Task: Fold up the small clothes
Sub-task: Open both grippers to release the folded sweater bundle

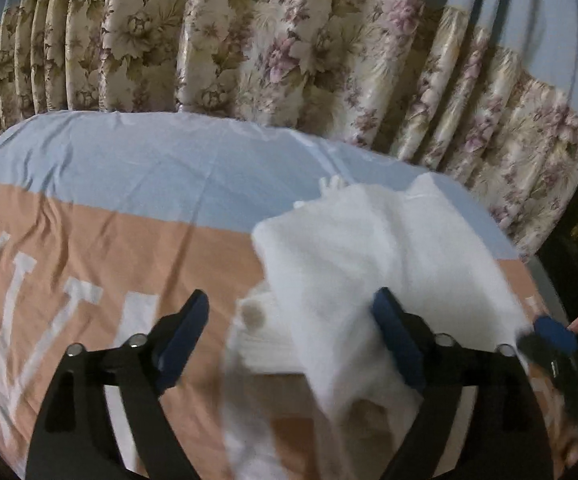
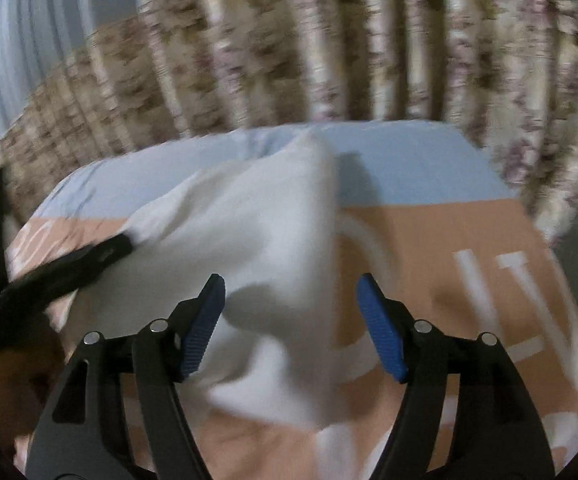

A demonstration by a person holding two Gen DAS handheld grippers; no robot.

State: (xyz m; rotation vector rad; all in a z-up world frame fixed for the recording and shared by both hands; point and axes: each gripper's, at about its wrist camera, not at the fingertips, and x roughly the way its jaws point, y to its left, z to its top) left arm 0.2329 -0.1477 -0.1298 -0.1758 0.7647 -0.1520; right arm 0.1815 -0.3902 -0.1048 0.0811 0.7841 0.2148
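A small white garment (image 1: 369,248) lies bunched on the bed, folded over itself with a ribbed edge showing at its near left. My left gripper (image 1: 289,316) is open, its blue pads either side of the garment's near part without pinching it. In the right wrist view the same white garment (image 2: 249,232) rises in a soft peak in front of my right gripper (image 2: 293,304), which is also open over the cloth's near edge. One black finger (image 2: 117,246) of the left gripper touches the garment's left side. A blue pad (image 1: 553,334) of the right gripper shows at the garment's right. Both views are blurred.
The bed sheet (image 1: 129,248) is peach with large white letters and a light blue band at the far side. Floral curtains (image 1: 289,48) hang right behind the bed. Dark furniture (image 1: 577,248) stands at the right, past the bed's edge.
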